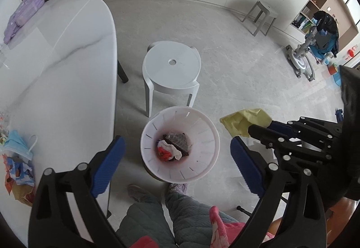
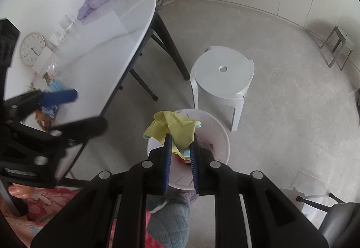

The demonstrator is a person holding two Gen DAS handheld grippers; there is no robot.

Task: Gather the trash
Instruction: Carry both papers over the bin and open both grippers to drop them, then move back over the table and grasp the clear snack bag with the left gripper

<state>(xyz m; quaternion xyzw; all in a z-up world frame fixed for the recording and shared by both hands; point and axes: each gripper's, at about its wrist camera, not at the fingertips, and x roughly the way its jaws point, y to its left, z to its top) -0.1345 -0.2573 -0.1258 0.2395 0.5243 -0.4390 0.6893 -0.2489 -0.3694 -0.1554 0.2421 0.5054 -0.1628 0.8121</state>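
Note:
A white trash bin (image 1: 211, 135) stands on the floor below me and holds red, white and dark scraps (image 1: 173, 146). My left gripper (image 1: 177, 146) is open and empty above the bin. My right gripper (image 2: 181, 142) is shut on a crumpled yellow paper (image 2: 177, 126) and holds it over the bin's rim (image 2: 222, 135). The yellow paper (image 1: 245, 120) also shows in the left wrist view, to the right of the bin. More trash lies on the white table (image 1: 58, 63): a blue face mask (image 1: 18, 144) and colourful wrappers (image 1: 19, 178).
A white round stool (image 1: 172, 67) stands just behind the bin. A second stool (image 1: 262, 14) is by the cabinets. A purple pouch (image 1: 24, 11), glasses (image 2: 67, 22) and a clock (image 2: 31, 48) are on the table. My legs (image 1: 180, 209) are under the bin's near side.

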